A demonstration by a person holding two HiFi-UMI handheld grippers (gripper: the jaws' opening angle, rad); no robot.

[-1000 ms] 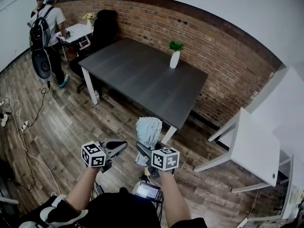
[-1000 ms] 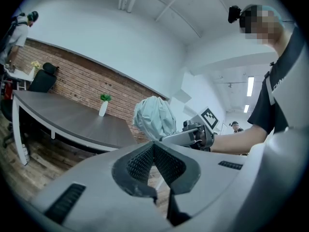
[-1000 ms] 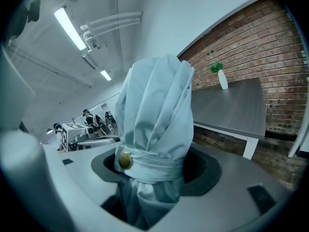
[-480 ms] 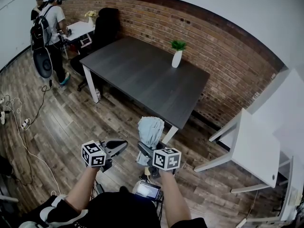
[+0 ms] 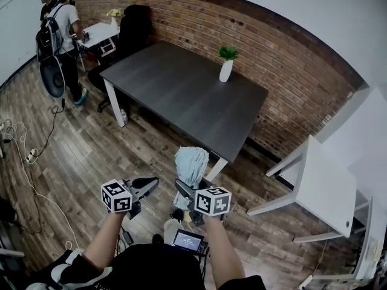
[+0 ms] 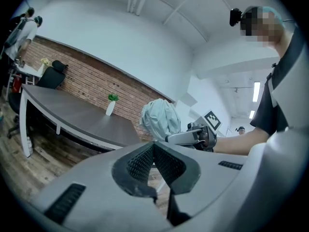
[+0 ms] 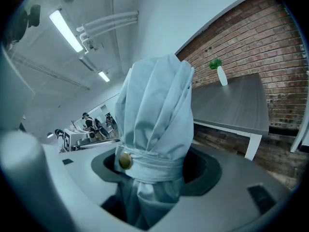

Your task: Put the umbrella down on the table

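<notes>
My right gripper (image 5: 185, 190) is shut on a folded pale blue-grey umbrella (image 5: 191, 164), gripping it just below its strap and brass snap. The umbrella (image 7: 155, 111) stands up out of the jaws and fills the right gripper view. It hangs in the air in front of the near corner of the dark grey table (image 5: 181, 95). My left gripper (image 5: 145, 185) sits level to the left of the umbrella. Its ribbed pads (image 6: 145, 159) meet at the tips with nothing between them. The left gripper view shows the umbrella (image 6: 161, 120) and the right gripper (image 6: 193, 137) beyond them.
A white vase with a green plant (image 5: 226, 65) stands near the table's far edge by the brick wall. A white table (image 5: 326, 186) is at the right. Two people (image 5: 57, 35), a black chair (image 5: 130, 32) and a small white desk (image 5: 97, 36) are far left. Cables (image 5: 30, 156) lie on the floor.
Both grippers and the umbrella stay almost where they were. The head view has shifted slightly, and the people at the back have edged to the left.
</notes>
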